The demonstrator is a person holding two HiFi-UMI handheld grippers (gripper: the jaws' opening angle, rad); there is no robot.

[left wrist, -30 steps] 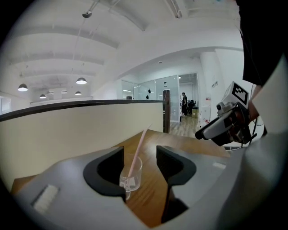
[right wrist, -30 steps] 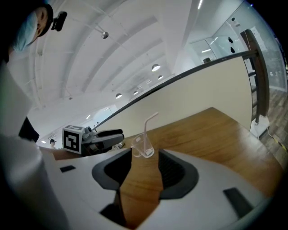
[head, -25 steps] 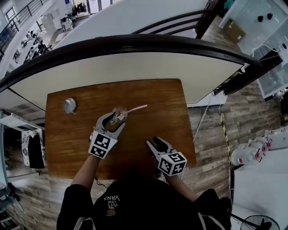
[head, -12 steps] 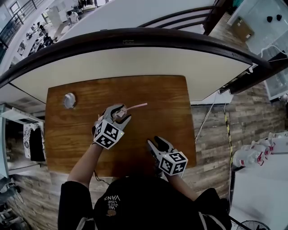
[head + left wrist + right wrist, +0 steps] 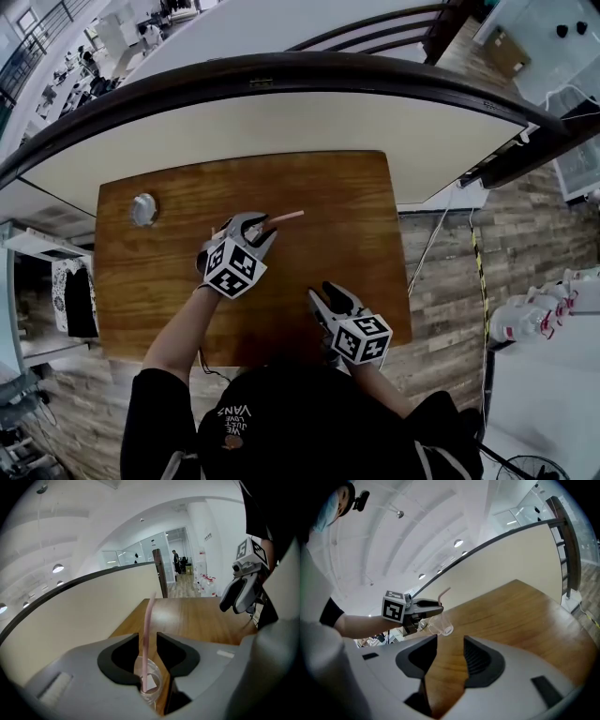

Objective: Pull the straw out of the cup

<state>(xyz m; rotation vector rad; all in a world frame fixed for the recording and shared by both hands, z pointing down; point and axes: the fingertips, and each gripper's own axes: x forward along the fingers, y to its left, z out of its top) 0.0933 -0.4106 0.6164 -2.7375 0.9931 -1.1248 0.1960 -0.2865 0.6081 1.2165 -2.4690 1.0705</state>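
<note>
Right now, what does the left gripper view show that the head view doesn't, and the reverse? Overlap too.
Left gripper view only: the inside of the clear cup with the straw's lower end standing in it, both between the left tool's closing jaws.
Head view only: the small round grey object near the table's far left corner, and the person's left forearm.
Both: the pink straw's upper end, the wooden table, and the right tool.
</note>
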